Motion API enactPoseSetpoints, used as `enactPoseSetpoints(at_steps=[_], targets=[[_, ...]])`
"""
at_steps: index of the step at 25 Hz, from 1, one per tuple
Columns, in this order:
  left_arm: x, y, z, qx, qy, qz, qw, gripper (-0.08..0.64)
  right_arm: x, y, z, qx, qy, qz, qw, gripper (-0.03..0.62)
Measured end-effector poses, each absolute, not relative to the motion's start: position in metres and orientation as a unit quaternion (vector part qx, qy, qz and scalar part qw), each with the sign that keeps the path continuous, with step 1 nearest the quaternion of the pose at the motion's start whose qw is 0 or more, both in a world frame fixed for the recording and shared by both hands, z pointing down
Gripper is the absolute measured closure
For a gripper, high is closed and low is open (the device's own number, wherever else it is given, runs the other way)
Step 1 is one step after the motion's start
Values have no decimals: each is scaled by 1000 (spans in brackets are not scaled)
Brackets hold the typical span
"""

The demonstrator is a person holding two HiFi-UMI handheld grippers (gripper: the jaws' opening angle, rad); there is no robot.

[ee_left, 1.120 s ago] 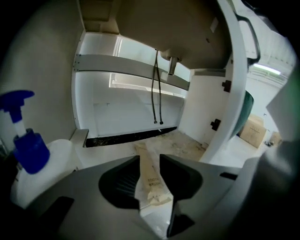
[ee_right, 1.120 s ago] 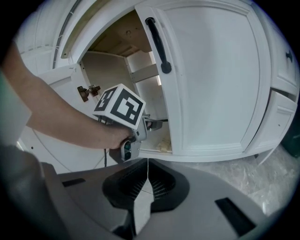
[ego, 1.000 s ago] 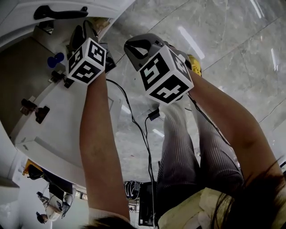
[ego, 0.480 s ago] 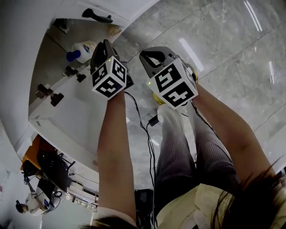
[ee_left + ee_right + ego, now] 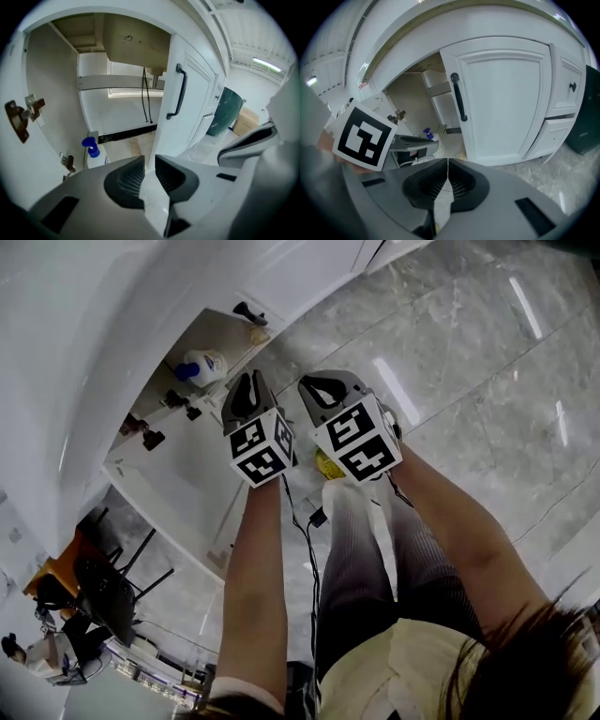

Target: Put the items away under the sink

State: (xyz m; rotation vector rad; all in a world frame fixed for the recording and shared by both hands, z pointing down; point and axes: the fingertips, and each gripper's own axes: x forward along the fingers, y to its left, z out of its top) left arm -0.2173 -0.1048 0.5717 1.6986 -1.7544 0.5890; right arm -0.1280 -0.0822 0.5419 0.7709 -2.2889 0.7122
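Now bottle (image 5: pixel 93 152) stands inside open sink cabinet (image 5: pixel 51 84), low by left wall. Left gripper (image 5: pixel 149 161) jaws just closed narrower, slim gap, nothing between. Right gripper (image 5: pixel 447 164) jaws together, empty.

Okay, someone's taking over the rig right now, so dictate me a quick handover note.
Left gripper: empty, jaws have just been closing, a narrow gap between them.
Right gripper: shut, empty.
Both are held up in front of the sink cabinet.
White bottle with blue cap stands inside, front left.
Left door open, right door closed.
Done: bottle stowed.
To do: no other items in view; look for more, then probably close the door.
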Motion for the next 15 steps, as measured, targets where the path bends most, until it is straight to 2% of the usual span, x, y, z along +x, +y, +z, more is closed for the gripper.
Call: enactPoseSetpoints(at_steps=[15], targets=[[-189, -48, 454, 665, -632, 191, 350, 463, -121, -59, 443, 311, -862, 282, 283, 566]])
